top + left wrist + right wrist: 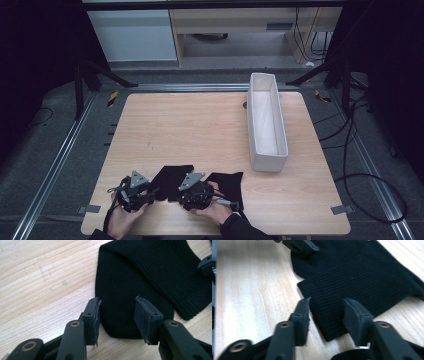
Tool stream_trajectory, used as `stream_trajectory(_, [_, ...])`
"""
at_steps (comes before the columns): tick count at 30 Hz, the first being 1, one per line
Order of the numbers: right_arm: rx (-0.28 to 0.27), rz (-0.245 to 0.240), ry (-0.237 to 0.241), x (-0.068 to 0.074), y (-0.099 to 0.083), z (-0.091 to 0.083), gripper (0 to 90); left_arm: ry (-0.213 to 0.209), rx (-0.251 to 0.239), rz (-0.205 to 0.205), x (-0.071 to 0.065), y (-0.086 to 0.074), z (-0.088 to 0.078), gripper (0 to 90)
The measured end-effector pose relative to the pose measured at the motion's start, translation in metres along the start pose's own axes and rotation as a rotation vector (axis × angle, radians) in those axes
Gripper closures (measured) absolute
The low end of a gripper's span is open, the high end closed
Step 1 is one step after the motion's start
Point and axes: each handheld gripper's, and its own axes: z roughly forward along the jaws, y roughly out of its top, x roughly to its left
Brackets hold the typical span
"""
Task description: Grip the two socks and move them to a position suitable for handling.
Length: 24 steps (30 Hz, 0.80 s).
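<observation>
Two black socks lie flat near the front edge of the table [210, 125], close to you. One sock [172, 179] sits between your hands, and the other sock [227, 185] is just to the right of your right hand.

Your left gripper [117, 315] is low over the rounded end of the first sock [130, 290]. Its jaws are apart, one on each side of the cloth, and not pinching it yet. Your right gripper [325, 315] is the same: jaws apart, around the ribbed end of the sock [362, 282], not squeezing.

It looks like you are getting ready to grab. Next, you likely need to push down a little and close both jaws on the cloth.

A long white bin [267, 122] stands empty toward the back right corner.

No words or labels can be read anywhere.
</observation>
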Motion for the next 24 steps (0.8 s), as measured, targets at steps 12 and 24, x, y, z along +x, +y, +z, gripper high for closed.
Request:
stream_trajectory(12, [-0.049, 0.068, 0.015, -0.009, 0.006, -0.017, 81.5, -0.031, 0.019, -0.014, -0.003, 0.002, 0.0, 69.3])
stream_trajectory(24, [-0.28, 0.296, -0.036, -0.06, 0.044, -0.051, 81.1, -0.151, 0.014, 0.001, -0.004, 0.0, -0.007, 85.3])
